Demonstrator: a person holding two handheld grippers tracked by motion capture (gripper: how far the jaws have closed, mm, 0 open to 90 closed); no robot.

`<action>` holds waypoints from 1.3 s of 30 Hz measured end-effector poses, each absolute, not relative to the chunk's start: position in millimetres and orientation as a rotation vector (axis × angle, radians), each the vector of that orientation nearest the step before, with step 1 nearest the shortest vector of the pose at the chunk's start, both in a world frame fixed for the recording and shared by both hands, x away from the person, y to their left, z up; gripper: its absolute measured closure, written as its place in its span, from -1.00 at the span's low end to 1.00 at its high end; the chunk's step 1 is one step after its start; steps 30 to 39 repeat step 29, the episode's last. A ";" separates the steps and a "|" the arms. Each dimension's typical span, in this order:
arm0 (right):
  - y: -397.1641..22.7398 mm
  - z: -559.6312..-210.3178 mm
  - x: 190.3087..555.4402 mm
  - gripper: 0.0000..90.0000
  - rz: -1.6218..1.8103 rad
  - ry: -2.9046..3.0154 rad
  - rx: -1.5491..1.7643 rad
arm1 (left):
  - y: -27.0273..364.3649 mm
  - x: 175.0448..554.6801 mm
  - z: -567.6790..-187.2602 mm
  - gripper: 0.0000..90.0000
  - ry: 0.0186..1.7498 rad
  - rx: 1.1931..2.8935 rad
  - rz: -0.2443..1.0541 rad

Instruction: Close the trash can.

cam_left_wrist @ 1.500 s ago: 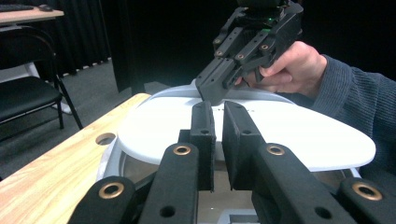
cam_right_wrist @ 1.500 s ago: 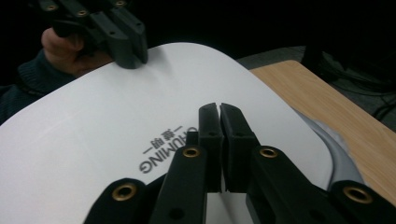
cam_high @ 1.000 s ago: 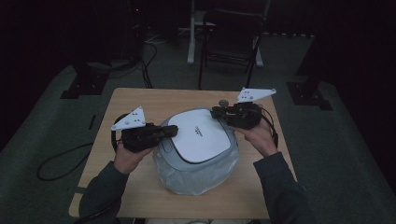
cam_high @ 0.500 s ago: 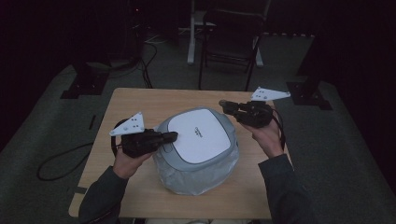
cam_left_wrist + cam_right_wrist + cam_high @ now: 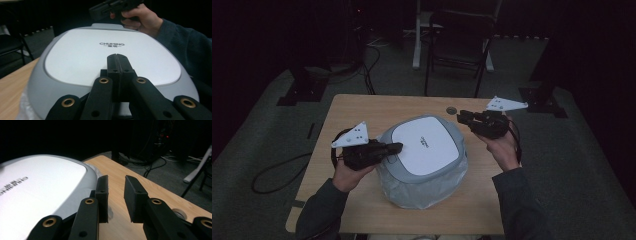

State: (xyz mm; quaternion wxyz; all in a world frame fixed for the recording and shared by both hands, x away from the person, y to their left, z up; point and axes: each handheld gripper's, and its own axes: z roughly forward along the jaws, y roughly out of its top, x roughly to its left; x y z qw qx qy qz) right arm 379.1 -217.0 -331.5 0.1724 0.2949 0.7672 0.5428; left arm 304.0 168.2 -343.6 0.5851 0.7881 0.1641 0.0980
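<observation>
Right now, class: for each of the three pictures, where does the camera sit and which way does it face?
High view: above the person's side, facing forward and down on the table; forearms, left gripper, right gripper.
Left gripper view: on the left gripper, jaws shut, facing across the cooker toward the right hand.
Right gripper view: on the right gripper, jaws apart, beside the cooker's edge.
All three share the cooker.

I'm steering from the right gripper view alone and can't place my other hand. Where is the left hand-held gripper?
Observer: The left hand-held gripper lies over the white lid of the grey appliance, at its left edge.
Operator: Open or shut?
Observer: Shut, jaws pressed together, nothing between them.
Operator: What's at the appliance's near side?
Observer: A clear plastic bag, bunched around its base.
</observation>
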 end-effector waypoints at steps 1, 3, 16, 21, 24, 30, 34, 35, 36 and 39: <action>-218.3 -332.6 379.0 0.63 1.532 2.174 0.839 | 170.1 305.2 -344.0 0.99 0.383 1.832 0.224; -221.4 -335.4 378.6 0.62 1.524 2.170 0.848 | 175.6 307.1 -344.5 0.95 0.401 1.816 0.234; -240.4 -384.0 367.5 0.57 1.405 2.124 0.972 | 230.2 321.8 -357.3 0.66 0.651 1.741 0.472; -254.3 -417.4 369.2 0.57 1.364 2.107 1.103 | 243.1 333.3 -386.1 0.60 0.769 1.753 0.485; -262.8 -435.5 369.8 0.57 1.325 2.094 1.170 | 248.0 338.3 -403.7 0.57 0.822 1.747 0.471; -272.1 -460.9 367.1 0.49 1.232 2.083 1.245 | 251.5 341.5 -429.2 0.43 0.892 1.731 0.453; -272.1 -460.9 367.1 0.49 1.232 2.083 1.245 | 251.5 341.5 -429.2 0.43 0.892 1.731 0.453; -272.1 -460.9 367.1 0.49 1.232 2.083 1.245 | 251.5 341.5 -429.2 0.43 0.892 1.731 0.453; -272.1 -460.9 367.1 0.49 1.232 2.083 1.245 | 251.5 341.5 -429.2 0.43 0.892 1.731 0.453; -272.1 -460.9 367.1 0.49 1.232 2.083 1.245 | 251.5 341.5 -429.2 0.43 0.892 1.731 0.453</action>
